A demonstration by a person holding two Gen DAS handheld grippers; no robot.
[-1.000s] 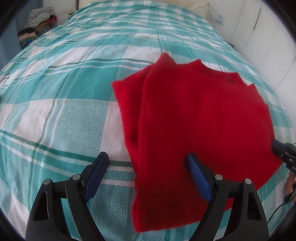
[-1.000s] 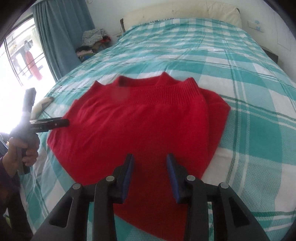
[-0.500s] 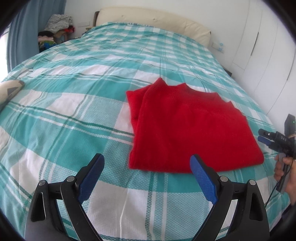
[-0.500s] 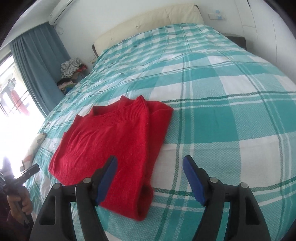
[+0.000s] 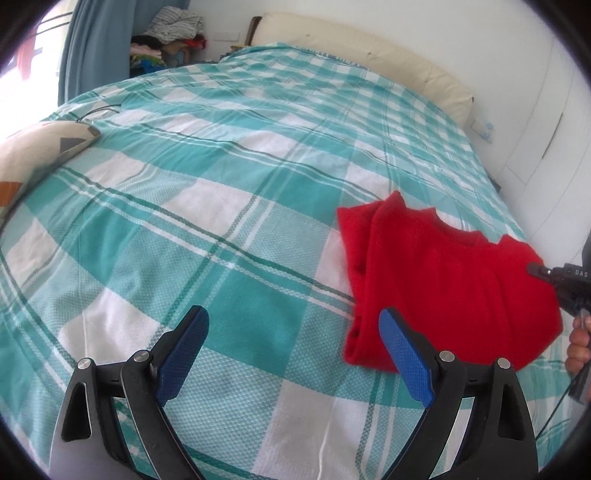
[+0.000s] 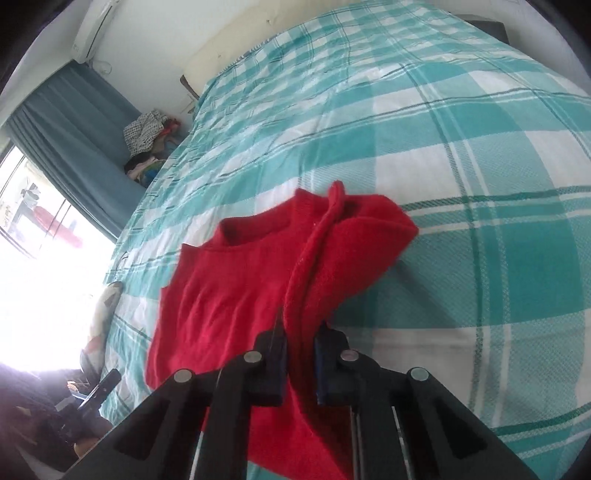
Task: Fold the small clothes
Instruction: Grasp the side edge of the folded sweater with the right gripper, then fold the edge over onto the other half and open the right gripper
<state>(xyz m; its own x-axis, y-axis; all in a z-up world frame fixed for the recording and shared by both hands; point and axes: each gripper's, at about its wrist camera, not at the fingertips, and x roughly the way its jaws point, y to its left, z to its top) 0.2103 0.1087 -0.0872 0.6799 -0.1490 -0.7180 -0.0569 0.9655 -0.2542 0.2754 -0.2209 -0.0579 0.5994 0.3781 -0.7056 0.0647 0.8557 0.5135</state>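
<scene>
A red sweater (image 5: pixel 443 288) lies folded on the teal plaid bed (image 5: pixel 221 229), at the right in the left wrist view. My left gripper (image 5: pixel 293 317) hangs open above bare bedspread, its right finger just in front of the sweater's near left corner, with nothing between the pads. In the right wrist view my right gripper (image 6: pixel 301 332) has its jaws closing on the sweater's (image 6: pixel 229 288) right-hand folded edge, which rises in a ridge from the bed to the pads. The right gripper's tip (image 5: pixel 535 269) shows at the sweater's far side, with a hand below it.
A patterned pillow (image 5: pixel 33 155) lies at the bed's left edge. A cream headboard cushion (image 5: pixel 369 62) runs along the far end. Beside a blue curtain (image 6: pixel 74 140) sits a pile of clothes (image 5: pixel 166 33). White cupboard doors (image 5: pixel 535 110) stand to the right.
My left gripper drew back and leftward off the sweater, staying open. My right gripper opened wide, then closed on the sweater's right edge and lifted it.
</scene>
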